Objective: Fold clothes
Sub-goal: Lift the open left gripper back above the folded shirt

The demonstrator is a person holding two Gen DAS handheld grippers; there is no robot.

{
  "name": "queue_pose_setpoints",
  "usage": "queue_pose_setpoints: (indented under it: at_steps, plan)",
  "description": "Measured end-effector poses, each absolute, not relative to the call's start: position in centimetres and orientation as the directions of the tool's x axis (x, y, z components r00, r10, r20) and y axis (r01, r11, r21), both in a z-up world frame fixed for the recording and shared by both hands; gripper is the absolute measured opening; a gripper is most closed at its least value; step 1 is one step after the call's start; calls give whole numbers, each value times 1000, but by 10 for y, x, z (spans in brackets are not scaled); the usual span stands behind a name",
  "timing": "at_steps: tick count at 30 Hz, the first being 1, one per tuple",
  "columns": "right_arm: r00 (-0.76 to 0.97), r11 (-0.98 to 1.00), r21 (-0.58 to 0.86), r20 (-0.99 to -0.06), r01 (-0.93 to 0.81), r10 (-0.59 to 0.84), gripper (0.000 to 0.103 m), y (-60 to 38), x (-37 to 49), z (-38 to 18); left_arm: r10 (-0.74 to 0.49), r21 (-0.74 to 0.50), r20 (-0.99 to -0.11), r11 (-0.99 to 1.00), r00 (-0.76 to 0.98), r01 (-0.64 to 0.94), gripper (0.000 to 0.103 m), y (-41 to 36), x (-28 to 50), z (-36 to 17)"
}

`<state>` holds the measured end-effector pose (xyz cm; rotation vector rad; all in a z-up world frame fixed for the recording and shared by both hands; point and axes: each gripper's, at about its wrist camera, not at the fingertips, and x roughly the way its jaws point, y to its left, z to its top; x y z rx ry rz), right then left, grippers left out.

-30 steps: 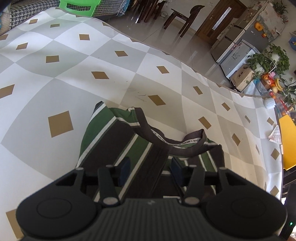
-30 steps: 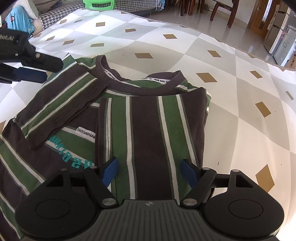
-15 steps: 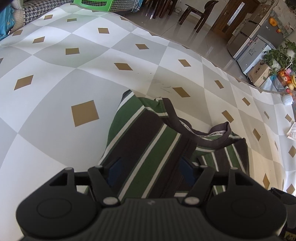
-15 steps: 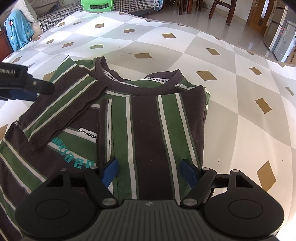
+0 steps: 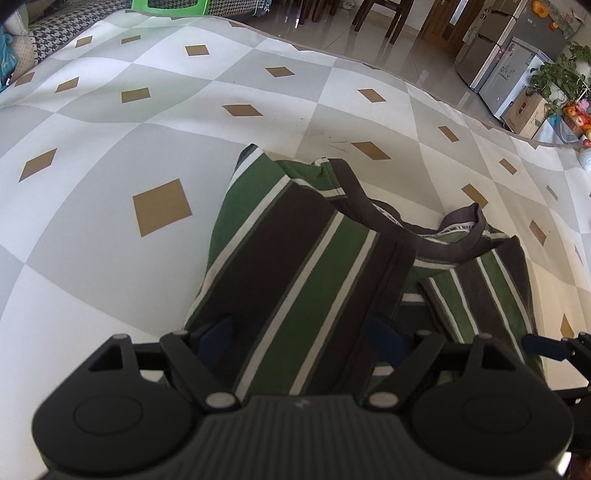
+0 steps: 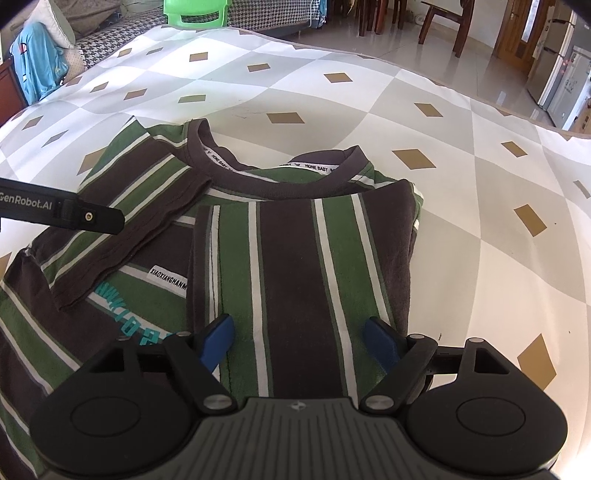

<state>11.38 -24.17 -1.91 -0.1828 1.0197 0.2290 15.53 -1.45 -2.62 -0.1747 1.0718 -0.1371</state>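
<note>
A green, brown and white striped T-shirt [image 5: 295, 266] lies flat on the checked mat [image 5: 110, 240], both sides folded inward. My left gripper [image 5: 301, 338] hovers low over the folded left sleeve. Its jaws are opening, the cloth lies beneath them, and the pads do not press on it. In the right wrist view the same shirt [image 6: 295, 258] fills the middle, collar [image 6: 258, 177] at the far end. My right gripper [image 6: 301, 338] stands over the folded right panel, jaws wide and opening slightly, gripping nothing. One of the left gripper's fingers [image 6: 62, 218] reaches in from the left.
Bare mat [image 6: 480, 221] surrounds the shirt on the far and right sides. Beyond the mat's far edge are a green plastic stool [image 6: 195, 13], a houndstooth sofa [image 6: 103, 48] with a blue garment [image 6: 37, 62], wooden chairs [image 6: 447, 22] and a fridge [image 5: 517, 62].
My left gripper's jaws have spread much wider and it has sunk closer to the shirt's left sleeve. The right gripper has stayed in place, its jaws a touch wider.
</note>
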Motion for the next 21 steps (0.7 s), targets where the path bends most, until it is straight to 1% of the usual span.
queue_pose_setpoints:
  at_steps: [4,9,21]
  plan:
    - [514,960,-40,-850,-277,113,81,-242,119,-21,-147,-153,-863,988,484,26,88,-22,157,-28]
    - [526,960,-38,-842,-278,119,81,-241,125,-23,-113,-117,-865,993,489,23,95,-28,158,-30]
    - [556,965,-44,-824,-259,111,83,-233,140,-28,-58,-53,-873,998,485,22,101,-34,164,-34]
